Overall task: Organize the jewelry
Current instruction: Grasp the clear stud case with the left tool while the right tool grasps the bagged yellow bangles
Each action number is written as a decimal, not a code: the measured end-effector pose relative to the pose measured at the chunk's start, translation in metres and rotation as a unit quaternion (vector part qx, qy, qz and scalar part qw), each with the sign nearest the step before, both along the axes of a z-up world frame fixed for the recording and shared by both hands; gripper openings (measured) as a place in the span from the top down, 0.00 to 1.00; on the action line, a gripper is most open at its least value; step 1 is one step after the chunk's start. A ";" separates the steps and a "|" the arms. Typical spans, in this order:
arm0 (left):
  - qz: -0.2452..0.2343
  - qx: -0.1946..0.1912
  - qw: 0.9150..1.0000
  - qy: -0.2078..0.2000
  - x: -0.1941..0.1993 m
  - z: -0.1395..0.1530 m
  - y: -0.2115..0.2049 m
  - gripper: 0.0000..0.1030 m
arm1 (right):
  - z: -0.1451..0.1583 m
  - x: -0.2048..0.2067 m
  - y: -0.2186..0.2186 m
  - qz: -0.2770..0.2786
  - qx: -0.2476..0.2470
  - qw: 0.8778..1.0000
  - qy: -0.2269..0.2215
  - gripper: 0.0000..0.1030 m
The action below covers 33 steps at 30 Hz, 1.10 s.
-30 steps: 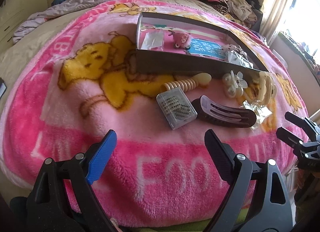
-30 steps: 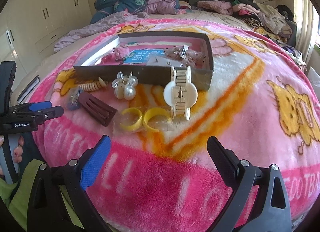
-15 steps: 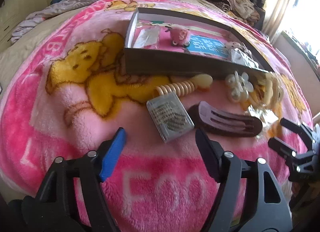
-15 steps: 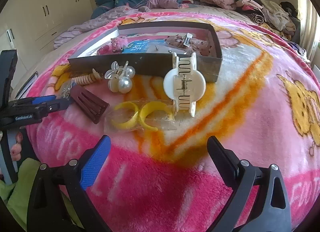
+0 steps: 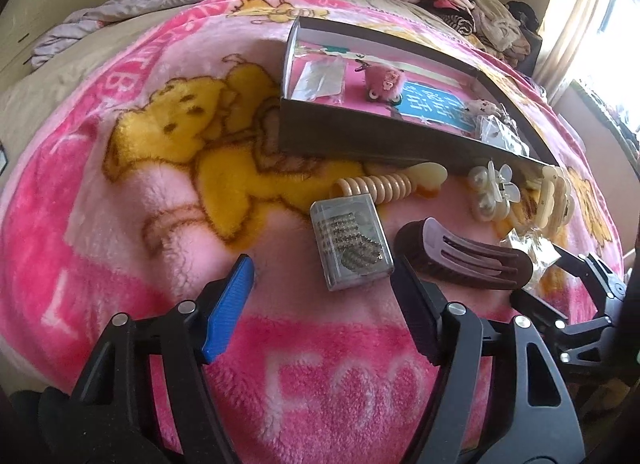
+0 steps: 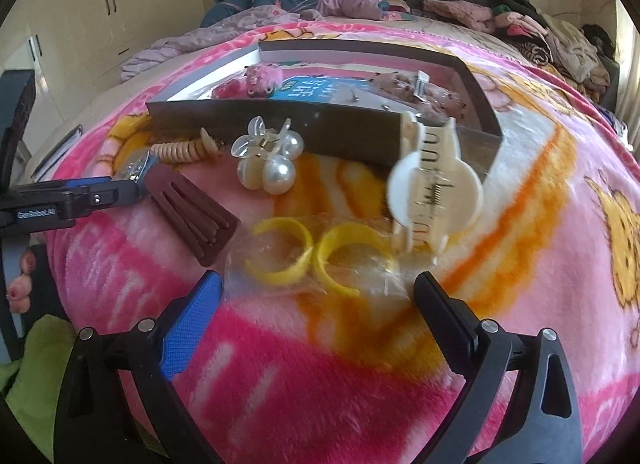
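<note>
Both jaws spread, nothing held. Left hand-held gripper (image 5: pixel 322 298) lines up on clear bead case (image 5: pixel 350 239) at 12 o'clock; right hand-held gripper (image 6: pixel 318 312) faces bagged yellow rings (image 6: pixel 308 254). Items lie loose on blanket (image 5: pixel 160 184) beside box (image 5: pixel 360 136), probably awaiting sorting.

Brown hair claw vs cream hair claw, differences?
The brown hair claw is dark and long; the cream hair claw is pale with round, disc-like grips. The brown one lies flat on the blanket; the cream one leans against the box wall. Both are outside the box, ungripped.
</note>
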<state>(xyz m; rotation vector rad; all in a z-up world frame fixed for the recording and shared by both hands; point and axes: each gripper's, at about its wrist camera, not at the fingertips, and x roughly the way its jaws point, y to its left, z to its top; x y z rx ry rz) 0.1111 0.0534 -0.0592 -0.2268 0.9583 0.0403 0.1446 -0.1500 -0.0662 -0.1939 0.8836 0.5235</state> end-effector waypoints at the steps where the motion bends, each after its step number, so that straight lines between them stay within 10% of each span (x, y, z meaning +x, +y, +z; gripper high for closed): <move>1: -0.001 0.001 1.000 0.000 0.000 0.000 0.000 0.40 | -0.002 0.000 0.003 0.002 -0.003 1.000 -0.004 0.09; 13: -0.008 -0.003 1.000 0.000 0.008 -0.007 -0.004 0.41 | -0.003 0.000 0.008 0.010 -0.003 1.000 -0.029 0.23; 18: -0.014 -0.007 1.000 -0.005 0.008 -0.006 -0.002 0.77 | 0.003 -0.004 0.001 0.007 0.001 1.000 -0.022 0.23; 33: -0.018 -0.031 0.999 -0.027 -0.015 0.014 0.014 0.76 | 0.031 -0.020 0.002 0.001 0.008 0.999 -0.037 0.24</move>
